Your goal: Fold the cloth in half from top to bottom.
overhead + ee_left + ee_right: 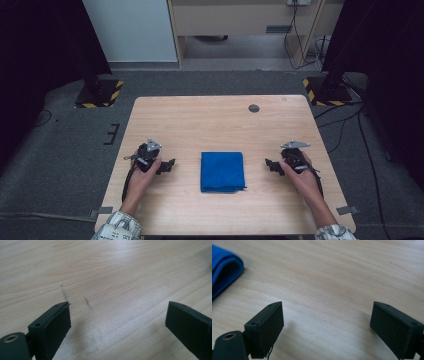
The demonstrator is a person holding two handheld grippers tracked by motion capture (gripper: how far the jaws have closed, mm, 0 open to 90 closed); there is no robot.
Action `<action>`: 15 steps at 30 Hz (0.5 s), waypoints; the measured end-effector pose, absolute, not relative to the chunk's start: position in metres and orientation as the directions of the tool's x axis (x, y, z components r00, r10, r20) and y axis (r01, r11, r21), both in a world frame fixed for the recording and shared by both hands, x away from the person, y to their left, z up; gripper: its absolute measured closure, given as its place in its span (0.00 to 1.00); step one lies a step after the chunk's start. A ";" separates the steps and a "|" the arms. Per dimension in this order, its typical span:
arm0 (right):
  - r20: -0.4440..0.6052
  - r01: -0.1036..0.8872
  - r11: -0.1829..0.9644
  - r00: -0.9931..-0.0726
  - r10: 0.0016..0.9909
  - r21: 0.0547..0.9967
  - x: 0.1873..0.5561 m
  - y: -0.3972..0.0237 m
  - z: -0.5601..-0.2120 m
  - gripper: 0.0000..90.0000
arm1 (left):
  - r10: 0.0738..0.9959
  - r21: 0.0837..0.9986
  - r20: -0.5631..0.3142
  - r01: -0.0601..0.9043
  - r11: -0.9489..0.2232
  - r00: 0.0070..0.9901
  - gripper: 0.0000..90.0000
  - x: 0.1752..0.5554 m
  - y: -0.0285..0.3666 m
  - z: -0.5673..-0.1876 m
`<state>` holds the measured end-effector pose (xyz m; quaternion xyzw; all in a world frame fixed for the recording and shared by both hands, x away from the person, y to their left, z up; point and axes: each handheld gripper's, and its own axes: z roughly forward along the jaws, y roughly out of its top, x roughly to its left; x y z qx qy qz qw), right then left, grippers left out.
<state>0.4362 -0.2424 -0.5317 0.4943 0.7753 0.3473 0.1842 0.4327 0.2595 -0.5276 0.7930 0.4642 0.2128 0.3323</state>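
Blue folded cloth (pixel 222 171) lies mid-desk (pixel 220 120) between the left gripper (pixel 170 165) and right gripper (pixel 270 165), both gaping wide, holding nothing, apart from it.

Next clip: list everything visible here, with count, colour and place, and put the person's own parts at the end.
Folded blue cloth: one, blue, lying at the table's middle, between the two grippers and touching neither.
Light wooden table: one, pale wood, centre of the high view.
Round dark cap: one, dark grey, set in the tabletop near the far edge.
Yellow-and-black striped stand bases: two, on the grey floor off the table's far corners.
Left gripper: one, black, jaws apart, left of the cloth.
Right gripper: one, black, jaws apart, right of the cloth.
Patterned sleeves: two, bottom edge.
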 end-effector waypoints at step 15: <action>0.092 0.680 0.188 -0.353 0.931 0.709 0.458 -0.265 -0.531 0.12 | 0.883 0.699 0.013 0.627 -0.343 0.468 0.05 0.451 0.259 -0.536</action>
